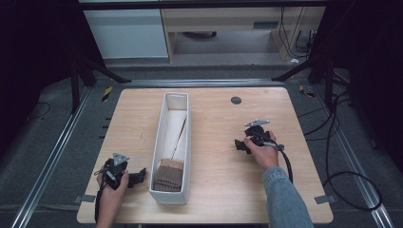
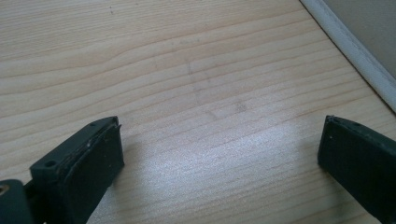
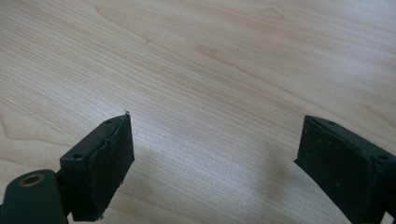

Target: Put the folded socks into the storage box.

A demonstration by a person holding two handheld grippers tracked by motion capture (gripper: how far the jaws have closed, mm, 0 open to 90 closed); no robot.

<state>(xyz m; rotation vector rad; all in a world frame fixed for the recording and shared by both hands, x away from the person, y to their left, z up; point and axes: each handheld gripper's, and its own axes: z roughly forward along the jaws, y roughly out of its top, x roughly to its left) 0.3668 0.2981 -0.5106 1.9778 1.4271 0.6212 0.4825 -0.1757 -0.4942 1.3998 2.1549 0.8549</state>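
Note:
A long white box (image 1: 172, 142) lies lengthwise in the middle of the wooden table (image 1: 218, 171). Inside it, at the near end, sits a brown woven bundle (image 1: 170, 175), with pale sheets and a thin stick farther back. My left gripper (image 1: 140, 176) rests low on the table just left of the box's near end, jaws wide apart over bare wood (image 2: 219, 126). The box's white wall (image 2: 355, 51) shows at the upper right of the left gripper view. My right gripper (image 1: 240, 145) sits to the right of the box, open, with nothing but wood between its jaws (image 3: 215, 135).
A small dark round grommet (image 1: 236, 100) is set in the table near its far edge. Cables (image 1: 351, 190) trail over the grey floor on the right. Dark frame legs (image 1: 85, 71) stand beyond the far corners, and pale cabinets line the back.

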